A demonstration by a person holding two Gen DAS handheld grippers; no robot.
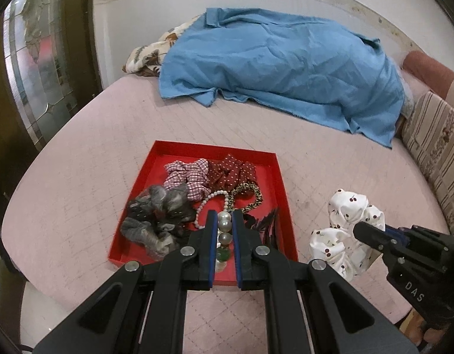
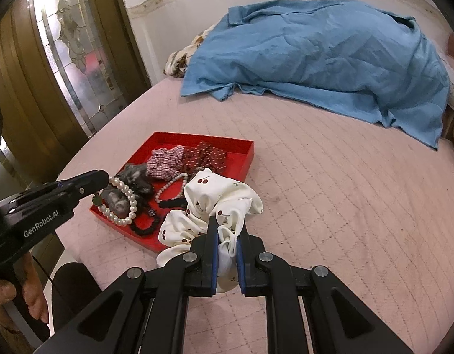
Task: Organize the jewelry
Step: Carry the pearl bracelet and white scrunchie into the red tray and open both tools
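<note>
A red tray [image 1: 281, 177] lies on the pink bed and holds several scrunchies, a small pearl string [image 1: 210, 199] and a leopard hair band [image 1: 250, 194]. My left gripper [image 1: 224, 221] is shut on a large pearl bracelet [image 1: 224, 230] with a green bead, held above the tray's near end. In the right wrist view the bracelet [image 2: 125, 203] hangs in a loop from the left gripper [image 2: 104, 178]. My right gripper [image 2: 227, 227] is shut on a white cherry-print scrunchie [image 2: 221, 200], just right of the tray [image 2: 247, 159]. The scrunchie also shows in the left wrist view [image 1: 347, 230].
A crumpled blue cloth [image 1: 285, 65] covers a heap at the far side of the bed, over a floral blanket [image 1: 151, 56]. A striped floral cushion [image 1: 433, 153] lies at the right. A glass-panelled door [image 2: 70, 47] stands left of the bed.
</note>
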